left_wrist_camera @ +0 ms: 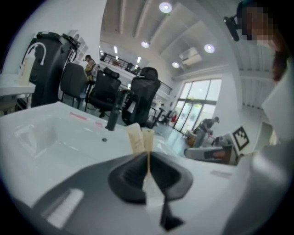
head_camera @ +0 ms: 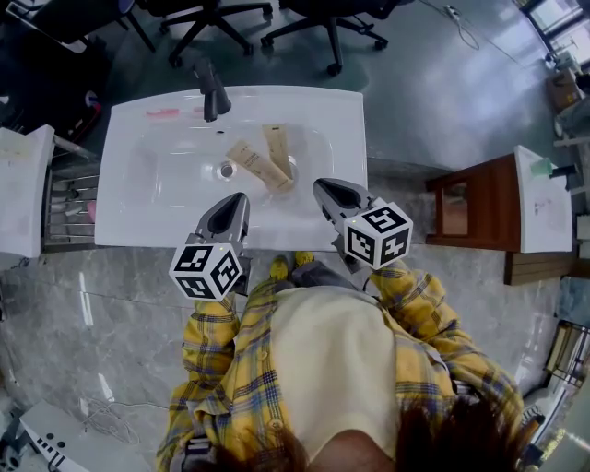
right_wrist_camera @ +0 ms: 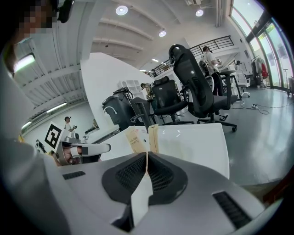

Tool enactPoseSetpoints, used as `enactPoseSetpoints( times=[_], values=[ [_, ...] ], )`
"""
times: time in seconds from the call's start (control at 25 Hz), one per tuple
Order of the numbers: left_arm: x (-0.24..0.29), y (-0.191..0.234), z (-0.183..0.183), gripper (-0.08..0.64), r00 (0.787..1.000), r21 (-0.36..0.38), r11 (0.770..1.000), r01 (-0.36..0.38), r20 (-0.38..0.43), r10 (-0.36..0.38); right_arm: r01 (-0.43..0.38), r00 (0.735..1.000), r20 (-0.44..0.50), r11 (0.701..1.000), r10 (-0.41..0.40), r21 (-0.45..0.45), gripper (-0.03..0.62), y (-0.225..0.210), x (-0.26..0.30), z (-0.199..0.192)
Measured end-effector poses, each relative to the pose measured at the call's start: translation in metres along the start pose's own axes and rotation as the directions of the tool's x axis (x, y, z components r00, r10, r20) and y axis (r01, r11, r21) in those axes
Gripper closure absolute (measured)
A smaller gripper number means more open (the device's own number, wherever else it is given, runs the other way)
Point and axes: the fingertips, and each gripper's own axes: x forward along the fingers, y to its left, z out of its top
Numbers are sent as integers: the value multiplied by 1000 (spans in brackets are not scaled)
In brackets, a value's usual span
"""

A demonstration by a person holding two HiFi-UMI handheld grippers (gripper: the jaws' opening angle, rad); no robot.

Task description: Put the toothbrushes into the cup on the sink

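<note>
1. Left gripper (head_camera: 237,205) hangs over the front rim of the white sink (head_camera: 350,120). In its own view the jaws are pressed flat together with nothing between them.
2. Right gripper (head_camera: 328,192) is the same deal: jaws closed on themselves, empty, hanging just past the front rim on the right. The two grippers sit side by side, apart from each other.
3. The toothbrushes are in two beige cardboard packs (head_camera: 261,166), both lying down inside the basin, right of the drain (head_camera: 227,170). One lies on a slant, the other (head_camera: 277,147) points more toward the back, and their near ends come together toward the basin's right side. Neither gripper is touching them.
4. Black tap (head_camera: 212,92) stands at the back rim, with a small pink thing (head_camera: 161,112) lying on the rim to its left. Can't tell what it is.
5. The person is in a yellow plaid shirt (head_camera: 419,318), standing right up against the sink. Black office chairs (head_camera: 210,20) sit on the floor behind it, and a brown wooden cabinet (head_camera: 479,212) is off to the right.
</note>
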Motion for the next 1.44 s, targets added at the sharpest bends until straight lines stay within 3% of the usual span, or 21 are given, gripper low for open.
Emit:
enactPoseSetpoints(
  times=[1.44],
  values=[
    [-6,-5,-15,554,999,-21,1000,-13,-49,12,-12,998,-56,1000,11,-22,580,7,5,-7]
  ],
)
